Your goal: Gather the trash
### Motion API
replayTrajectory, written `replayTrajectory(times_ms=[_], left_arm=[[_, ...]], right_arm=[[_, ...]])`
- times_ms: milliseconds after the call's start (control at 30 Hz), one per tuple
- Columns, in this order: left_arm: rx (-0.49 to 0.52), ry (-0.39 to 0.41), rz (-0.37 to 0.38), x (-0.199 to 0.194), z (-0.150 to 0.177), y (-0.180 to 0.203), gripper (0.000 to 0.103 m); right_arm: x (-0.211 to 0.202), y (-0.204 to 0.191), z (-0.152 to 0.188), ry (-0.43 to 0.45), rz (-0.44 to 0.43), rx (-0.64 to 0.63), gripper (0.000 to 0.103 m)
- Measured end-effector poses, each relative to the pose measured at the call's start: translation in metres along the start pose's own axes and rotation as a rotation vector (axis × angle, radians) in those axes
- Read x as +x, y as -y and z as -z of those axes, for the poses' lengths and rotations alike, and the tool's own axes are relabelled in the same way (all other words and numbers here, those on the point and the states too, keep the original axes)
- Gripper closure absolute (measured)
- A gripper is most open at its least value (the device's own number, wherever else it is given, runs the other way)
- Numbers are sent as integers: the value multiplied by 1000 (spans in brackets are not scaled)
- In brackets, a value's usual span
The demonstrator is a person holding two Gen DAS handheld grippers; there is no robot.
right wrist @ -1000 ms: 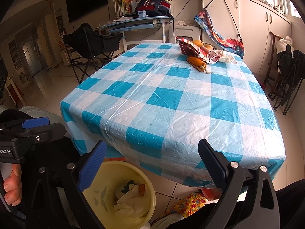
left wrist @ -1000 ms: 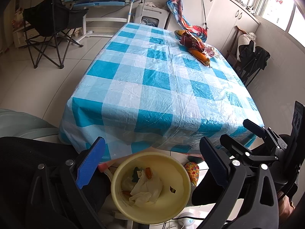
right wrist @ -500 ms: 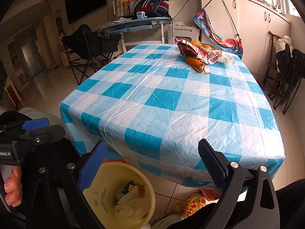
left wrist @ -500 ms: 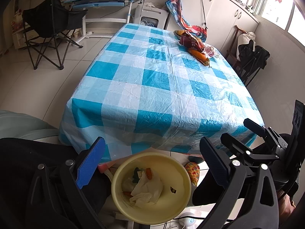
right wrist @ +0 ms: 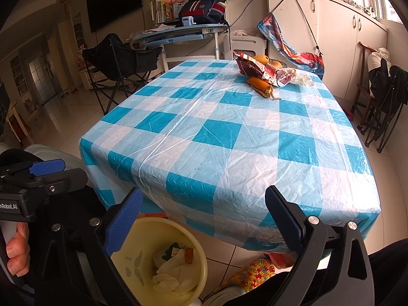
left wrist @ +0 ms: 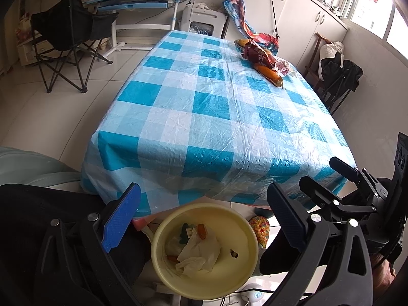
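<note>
Two hand-held grippers hover low at the near end of a table (left wrist: 204, 117) draped in a blue-and-white checked plastic cloth, both with jaws spread wide and nothing between them. At the far left of the right wrist view, a hand (right wrist: 16, 252) grips the handle of the left gripper (right wrist: 48, 170), whose blue-padded tip pokes toward the table. Just to the right of it, and below the table's near edge, a pale yellow bin (left wrist: 244, 275) stands on the tiled floor; inside lie a crumpled white plastic bag (left wrist: 199, 252), some orange scraps and a dark green piece. The left gripper (left wrist: 204, 219) hangs directly above the bin's opening, while the right gripper (right wrist: 201, 219) sits over the bin's right rim and the table's front overhang. Beside the bin on the right lies a crocheted slipper (right wrist: 247, 272) in yellow, red and green. Farther right and well away, at the table's far end, the remaining trash sits in a cluster: a dark red snack wrapper (right wrist: 251, 67), a white crumpled wrapper (right wrist: 293, 76) touching it, and an orange corn cob (right wrist: 261, 86) lying just in front. A round yellow item behind the wrapper is too partly hidden to identify.
</note>
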State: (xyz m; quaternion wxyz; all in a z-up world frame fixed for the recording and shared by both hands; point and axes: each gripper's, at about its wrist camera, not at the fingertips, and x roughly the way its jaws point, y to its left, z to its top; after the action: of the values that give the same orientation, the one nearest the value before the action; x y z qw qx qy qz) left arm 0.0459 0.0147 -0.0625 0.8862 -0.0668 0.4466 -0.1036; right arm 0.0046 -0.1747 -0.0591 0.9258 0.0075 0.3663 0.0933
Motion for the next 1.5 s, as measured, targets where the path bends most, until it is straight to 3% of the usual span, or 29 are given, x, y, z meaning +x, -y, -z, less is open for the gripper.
replayTrajectory(times_ms=[1500], left_arm=[[-1,-5,-13,3,2,-6,7]], right_arm=[[-1,1,-1,7,3,2,11]])
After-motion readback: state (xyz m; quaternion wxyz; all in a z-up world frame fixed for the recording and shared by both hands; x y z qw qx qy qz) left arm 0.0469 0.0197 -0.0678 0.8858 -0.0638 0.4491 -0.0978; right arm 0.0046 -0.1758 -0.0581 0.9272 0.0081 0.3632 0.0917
